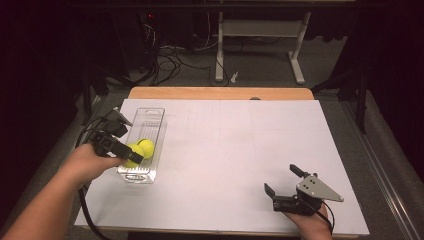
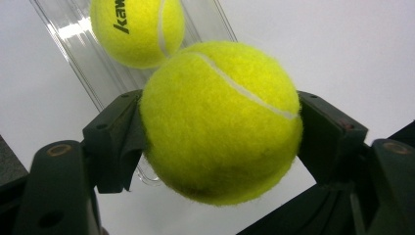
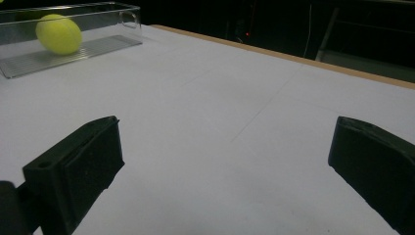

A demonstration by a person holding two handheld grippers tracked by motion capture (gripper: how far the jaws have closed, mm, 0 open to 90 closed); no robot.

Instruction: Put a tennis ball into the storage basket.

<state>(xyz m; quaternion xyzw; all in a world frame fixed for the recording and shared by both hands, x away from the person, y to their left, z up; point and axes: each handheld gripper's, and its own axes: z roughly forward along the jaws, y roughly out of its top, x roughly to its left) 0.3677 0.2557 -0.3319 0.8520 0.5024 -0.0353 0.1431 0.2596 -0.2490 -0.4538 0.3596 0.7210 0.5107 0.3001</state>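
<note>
From the high view I see my left gripper (image 1: 131, 156) over the near end of the clear plastic tray (image 1: 150, 116), which lies at the left side of the white table (image 1: 240, 150). Its jaws are clamped on a tennis ball (image 1: 131, 151), held at the tray's near left wall. A second tennis ball (image 1: 147, 146) lies inside the tray, just beside the held one and touching it as far as I can tell. My right gripper (image 1: 284, 179) rests near the table's front right edge, well apart from the tray, jaws spread wide with nothing between them.

In the left gripper view the held ball (image 2: 220, 122) sits squarely between both black pads, pressed on its left and right sides, so my left gripper (image 2: 220, 125) is closed only to the ball's width. The second ball (image 2: 137, 29), with dark lettering, lies beyond it on the tray (image 2: 73, 39) floor.

In the right gripper view my right gripper (image 3: 225, 161) stands fully open over bare table (image 3: 220, 98); the tray (image 3: 98, 46) is far off at upper left with one ball (image 3: 58, 33) showing in it
</note>
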